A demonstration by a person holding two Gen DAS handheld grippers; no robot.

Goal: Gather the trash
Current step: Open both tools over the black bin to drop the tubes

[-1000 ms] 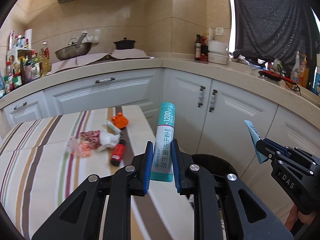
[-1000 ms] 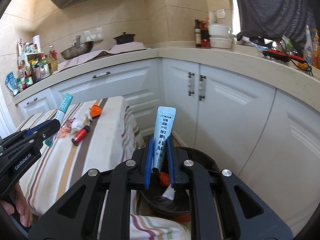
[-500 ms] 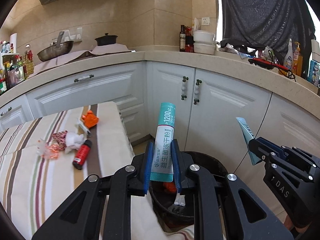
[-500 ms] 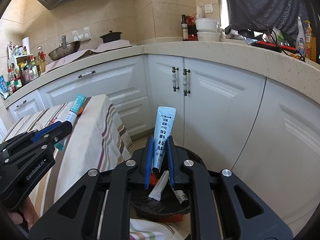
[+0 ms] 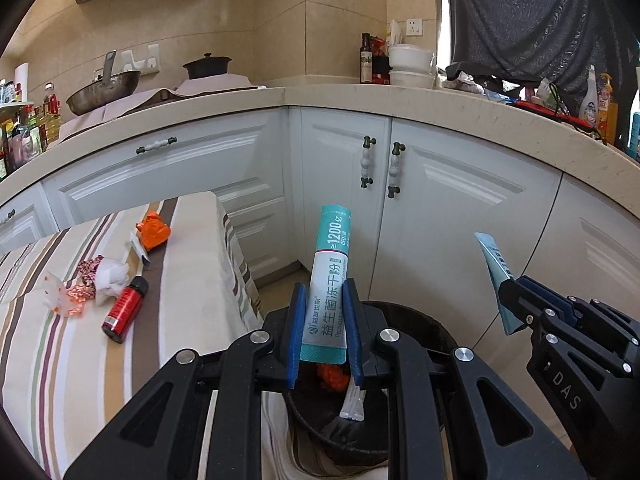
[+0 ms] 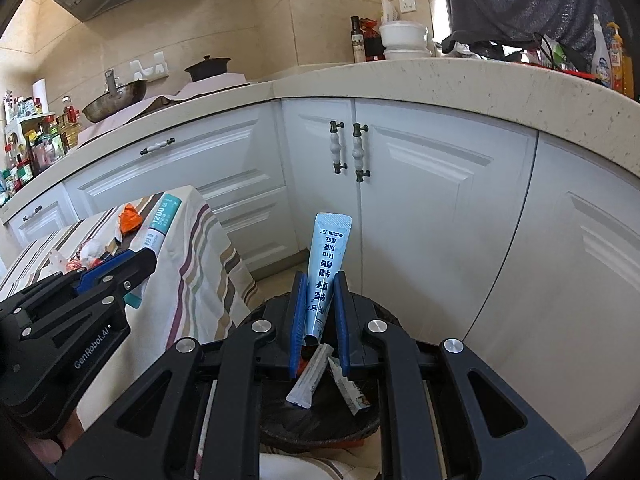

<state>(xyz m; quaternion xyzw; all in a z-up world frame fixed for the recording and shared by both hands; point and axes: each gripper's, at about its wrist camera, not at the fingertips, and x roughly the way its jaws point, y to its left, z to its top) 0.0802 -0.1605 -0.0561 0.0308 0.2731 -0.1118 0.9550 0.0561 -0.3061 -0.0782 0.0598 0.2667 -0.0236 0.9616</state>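
My left gripper point(image 5: 325, 300) is shut on a teal and white sachet point(image 5: 330, 276) and holds it upright over the black trash bin point(image 5: 432, 328). My right gripper point(image 6: 320, 300) is shut on a pale blue sachet point(image 6: 325, 264), also above the bin point(image 6: 320, 416), which holds several wrappers and an orange scrap. On the striped table point(image 5: 60, 360) lie a small red bottle point(image 5: 125, 308), an orange wrapper point(image 5: 152, 230), a white tissue wad point(image 5: 112, 276) and small candy wrappers.
White kitchen cabinets point(image 5: 440, 208) stand just behind the bin. The counter point(image 5: 460, 108) above carries bottles, bowls, a wok and a pot. The tablecloth edge hangs down beside the bin on its left.
Both grippers have moved right and forward from over the table to above the bin, each still holding its sachet. The bin's contents have come into view.
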